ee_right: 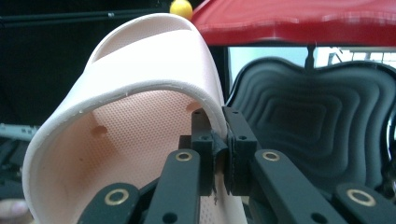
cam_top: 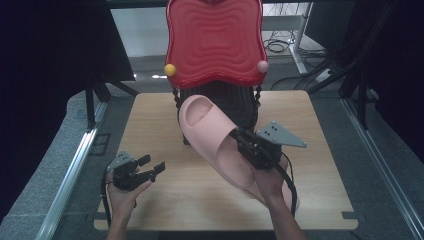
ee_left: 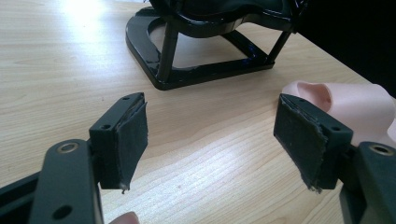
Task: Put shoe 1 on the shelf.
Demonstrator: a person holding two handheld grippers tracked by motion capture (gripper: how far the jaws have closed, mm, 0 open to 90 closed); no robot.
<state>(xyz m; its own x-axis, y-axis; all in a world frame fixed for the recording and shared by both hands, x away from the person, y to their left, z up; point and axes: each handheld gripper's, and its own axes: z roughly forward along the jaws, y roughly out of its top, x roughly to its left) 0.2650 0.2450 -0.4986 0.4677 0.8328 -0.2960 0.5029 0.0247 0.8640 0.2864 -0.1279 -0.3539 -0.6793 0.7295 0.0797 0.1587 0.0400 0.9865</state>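
My right gripper (cam_top: 239, 136) is shut on the side wall of a pink slipper (cam_top: 210, 135), which hangs tilted above the table in front of the rack. In the right gripper view the jaws of my right gripper (ee_right: 219, 123) pinch the edge of the pink slipper's strap (ee_right: 140, 84). The rack has a red wavy upper shelf (cam_top: 215, 40) and a black wavy lower shelf (ee_right: 317, 121). My left gripper (cam_top: 152, 164) rests low at the front left, open, with nothing between its pads (ee_left: 128, 140). A second pink slipper (ee_left: 345, 102) lies on the table, partly under my right hand.
The wooden table (cam_top: 150, 125) carries the rack's black base (ee_left: 187, 74) at its far middle. A yellow ball (cam_top: 170, 69) and a pink ball (cam_top: 262, 66) sit at the red shelf's corners. Metal rails run along both sides of the table.
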